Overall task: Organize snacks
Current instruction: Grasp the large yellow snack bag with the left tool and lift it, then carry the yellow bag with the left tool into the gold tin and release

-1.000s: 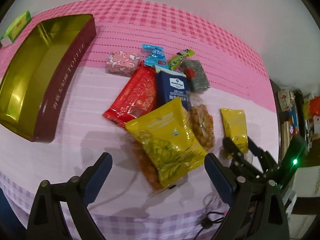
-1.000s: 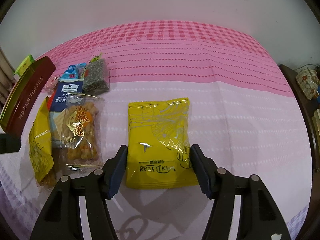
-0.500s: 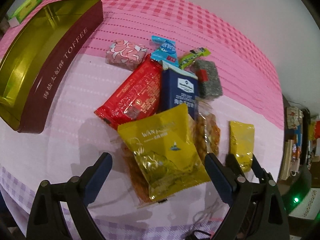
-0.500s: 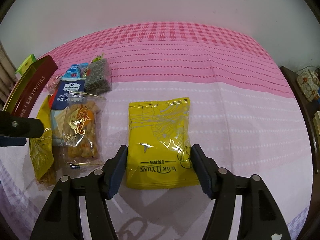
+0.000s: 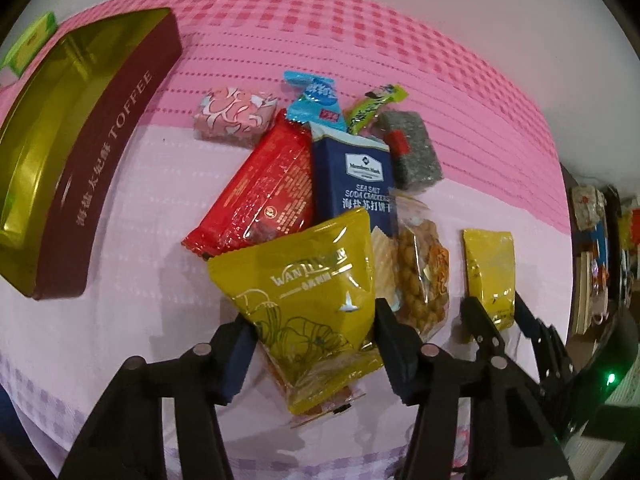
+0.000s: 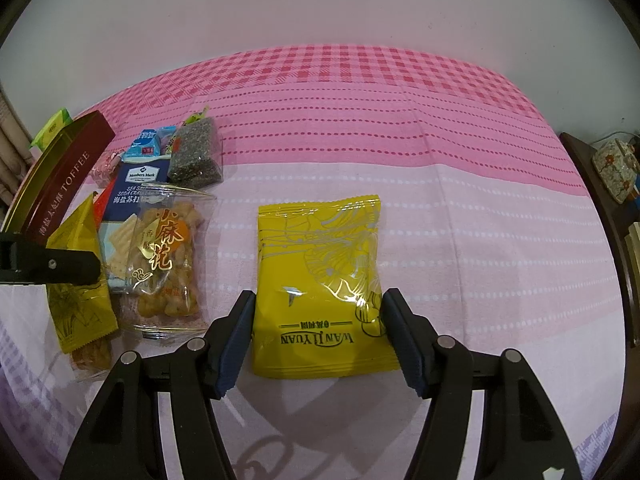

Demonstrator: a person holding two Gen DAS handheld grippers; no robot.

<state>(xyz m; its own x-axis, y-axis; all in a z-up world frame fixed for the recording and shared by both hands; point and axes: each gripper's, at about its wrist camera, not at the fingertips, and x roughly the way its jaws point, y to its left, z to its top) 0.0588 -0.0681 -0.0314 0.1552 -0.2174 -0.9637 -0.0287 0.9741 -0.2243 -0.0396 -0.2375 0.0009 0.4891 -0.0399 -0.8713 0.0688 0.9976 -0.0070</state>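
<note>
Since a moment ago, I am bringing my left gripper (image 5: 314, 344) down over the pile, and its jaws are closing on the top yellow pouch (image 5: 308, 300) near the table's front edge. It is overlapping the clear fried-snack bag (image 5: 424, 276); a pinch this low is risking dragging that bag along or slipping off glossy film. My right gripper (image 6: 318, 338) is clamping the lone yellow packet (image 6: 320, 284). Beyond, the open toffee tin (image 5: 68, 160) is waiting at the left edge.
</note>
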